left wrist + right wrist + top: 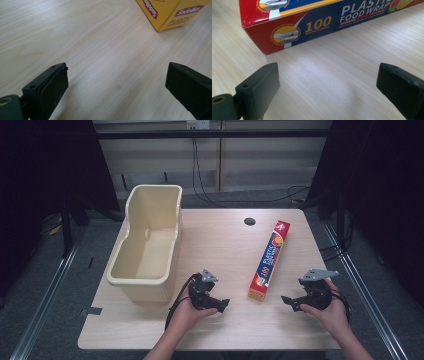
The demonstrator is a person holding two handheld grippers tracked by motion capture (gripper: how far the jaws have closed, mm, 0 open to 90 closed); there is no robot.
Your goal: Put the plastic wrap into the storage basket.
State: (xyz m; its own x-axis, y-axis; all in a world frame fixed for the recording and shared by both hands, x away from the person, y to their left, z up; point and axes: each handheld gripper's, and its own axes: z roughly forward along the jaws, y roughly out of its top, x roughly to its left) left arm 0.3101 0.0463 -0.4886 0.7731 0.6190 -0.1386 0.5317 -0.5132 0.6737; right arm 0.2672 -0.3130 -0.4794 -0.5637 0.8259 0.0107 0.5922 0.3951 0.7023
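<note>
I held both tools low over the desk [220, 245], near the bottom of the high view, with the plastic food wrap box [269, 260] lying between them in the middle right of that frame, its long side running from lower left to upper right. My left gripper [223, 304] sat to the lower left of the box's near yellow end, and my right gripper [287, 301] to its lower right. On both, the fingers stood spread wide with nothing between them but bare wood.

In the left gripper view the box's yellow corner [170, 12] sat in the upper right, well apart from my fingers [53, 85]. In the right gripper view the red end and blue side of the box [317, 22] crossed the top of the frame, nearer to my fingers [262, 82] yet not touching.

I judged the step in hand to be the reach for the box, most likely to carry it to the cream bin [142, 280] at the left of the desk. To do it well, I needed to square one pair of fingers across the box's narrow width rather than its length, come in level so the pads met flat faces and not an edge, and grip away from the very end, since a long light carton could swing or tip when lifted from one end.
</note>
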